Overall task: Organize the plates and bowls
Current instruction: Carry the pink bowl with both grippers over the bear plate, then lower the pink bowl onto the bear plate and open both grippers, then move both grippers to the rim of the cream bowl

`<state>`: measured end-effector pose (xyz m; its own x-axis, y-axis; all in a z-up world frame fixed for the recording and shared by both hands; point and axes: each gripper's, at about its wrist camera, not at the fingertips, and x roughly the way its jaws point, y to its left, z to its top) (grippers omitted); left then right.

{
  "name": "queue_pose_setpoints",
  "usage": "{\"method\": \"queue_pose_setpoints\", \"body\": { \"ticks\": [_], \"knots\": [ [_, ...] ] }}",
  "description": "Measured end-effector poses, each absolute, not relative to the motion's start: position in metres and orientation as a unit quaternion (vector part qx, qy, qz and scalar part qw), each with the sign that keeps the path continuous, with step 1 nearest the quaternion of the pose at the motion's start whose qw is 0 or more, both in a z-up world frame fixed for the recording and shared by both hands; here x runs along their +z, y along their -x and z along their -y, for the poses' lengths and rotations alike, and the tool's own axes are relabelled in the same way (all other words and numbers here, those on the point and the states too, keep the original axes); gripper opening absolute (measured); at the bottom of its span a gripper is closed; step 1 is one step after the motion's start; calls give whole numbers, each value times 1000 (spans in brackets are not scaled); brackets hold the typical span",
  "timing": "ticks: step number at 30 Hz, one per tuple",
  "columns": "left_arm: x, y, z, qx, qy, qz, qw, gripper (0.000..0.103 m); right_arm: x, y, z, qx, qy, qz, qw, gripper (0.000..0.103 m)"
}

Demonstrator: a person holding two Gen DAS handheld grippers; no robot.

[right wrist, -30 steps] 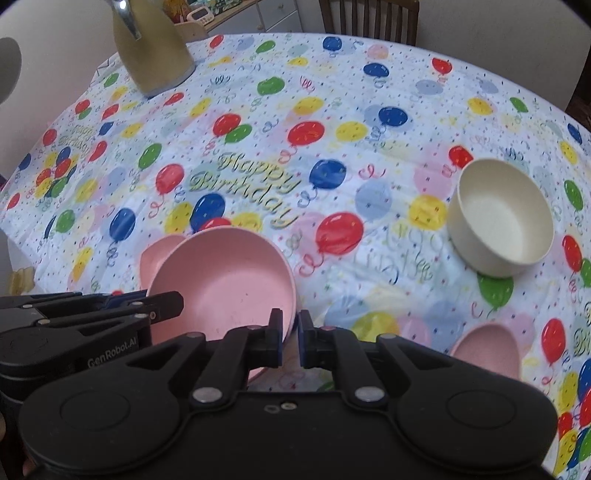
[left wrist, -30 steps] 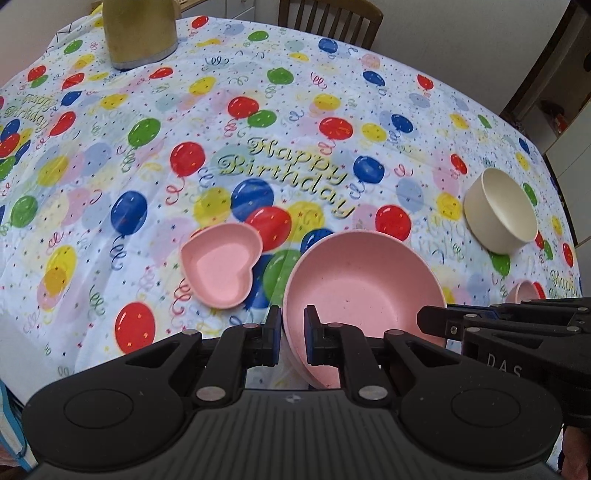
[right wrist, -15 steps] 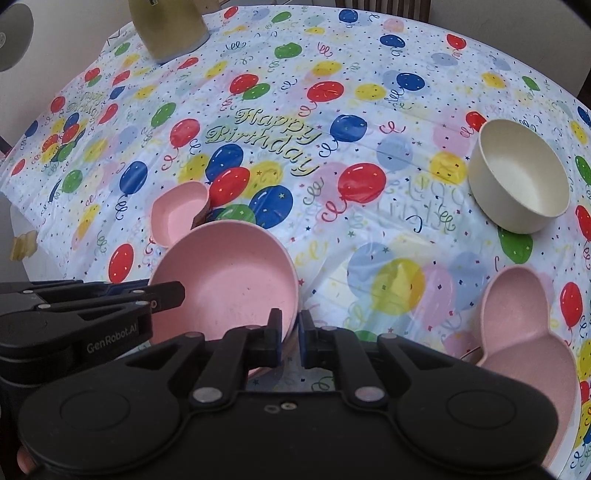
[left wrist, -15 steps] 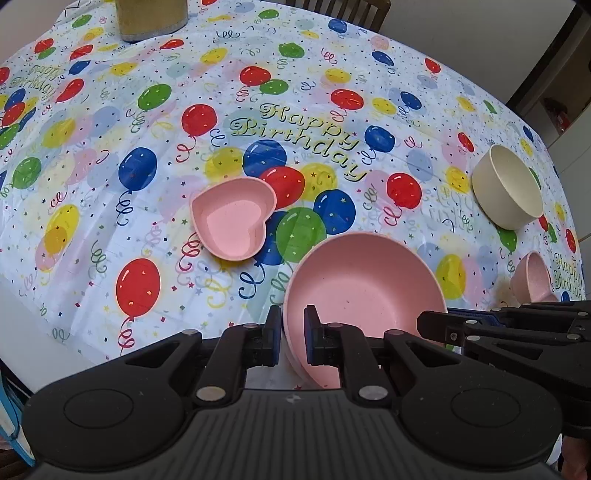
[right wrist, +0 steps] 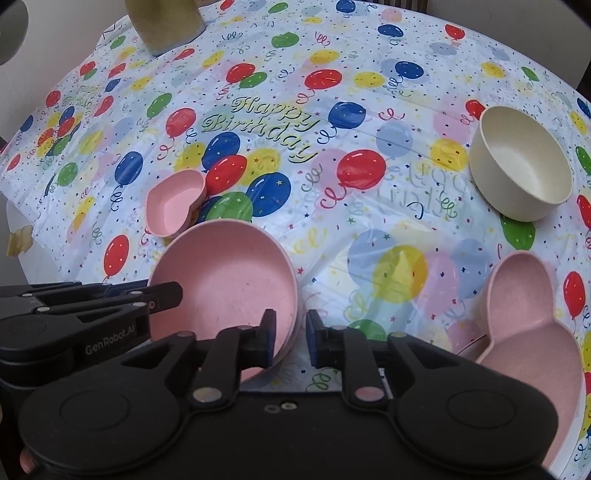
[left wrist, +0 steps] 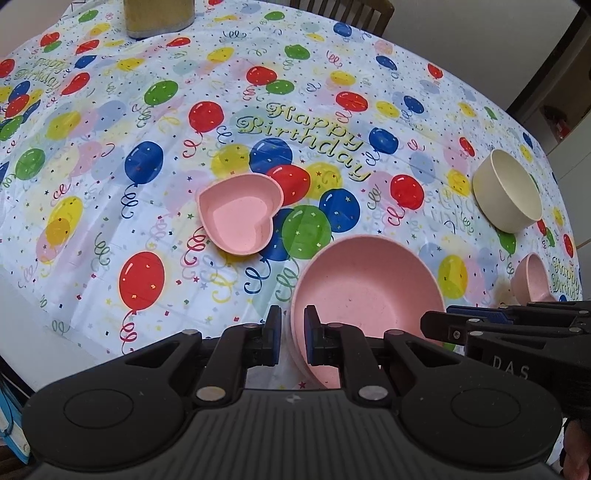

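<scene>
Two grippers at one round pink plate (left wrist: 369,291), matte and finely speckled, shallow, lying near the near edge of a glossy plastic cloth (left wrist: 110,206) printed with balloons. Left gripper (left wrist: 292,334): narrow, clamped on the left rim of the plate. Right gripper (right wrist: 291,339): jaws just now opening, a little apart, the right rim between them, right pad clear of it. Just beyond the plate on the left, a small pink heart dish (left wrist: 238,218), same matte material. Far right, a deep cream bowl (left wrist: 506,195), smooth, round. Near right, a pink gourd-shaped dish (right wrist: 524,332). Far left, a dull gold jug (left wrist: 159,16).
</scene>
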<state>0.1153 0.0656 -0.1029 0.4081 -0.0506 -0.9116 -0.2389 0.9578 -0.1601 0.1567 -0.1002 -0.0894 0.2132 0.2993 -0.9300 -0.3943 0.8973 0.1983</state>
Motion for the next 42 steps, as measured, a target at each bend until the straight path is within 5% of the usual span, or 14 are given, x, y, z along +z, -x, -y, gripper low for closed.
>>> {"method": "queue_pose_setpoints", "body": {
  "ticks": [18,21,25,27,29,31,35,42],
  "knots": [
    [-35,-99,-47,-14,100,-456,884,13,-30,-136,126,223,20,-533,816,33],
    [-27,-101,-40,-24,98,-448,888,22,-22,-136,136,216,13,-529,821,33],
    [-16,-105,-30,-33,88,-432,897,54,-11,-137,150,201,8,-519,831,36],
    [-11,-109,-24,-38,81,-423,902,60,-5,-139,158,198,4,-512,836,37],
    [-7,-115,-17,-44,76,-421,903,60,2,-143,166,193,3,-504,842,44],
    [-6,-123,-10,-46,73,-419,904,60,8,-145,175,187,1,-490,851,64],
    [-2,-138,11,-56,46,-407,910,69,17,-157,193,183,-3,-479,858,69],
    [-2,-171,43,-73,47,-408,909,80,22,-185,228,164,4,-460,873,93]
  ]
}}
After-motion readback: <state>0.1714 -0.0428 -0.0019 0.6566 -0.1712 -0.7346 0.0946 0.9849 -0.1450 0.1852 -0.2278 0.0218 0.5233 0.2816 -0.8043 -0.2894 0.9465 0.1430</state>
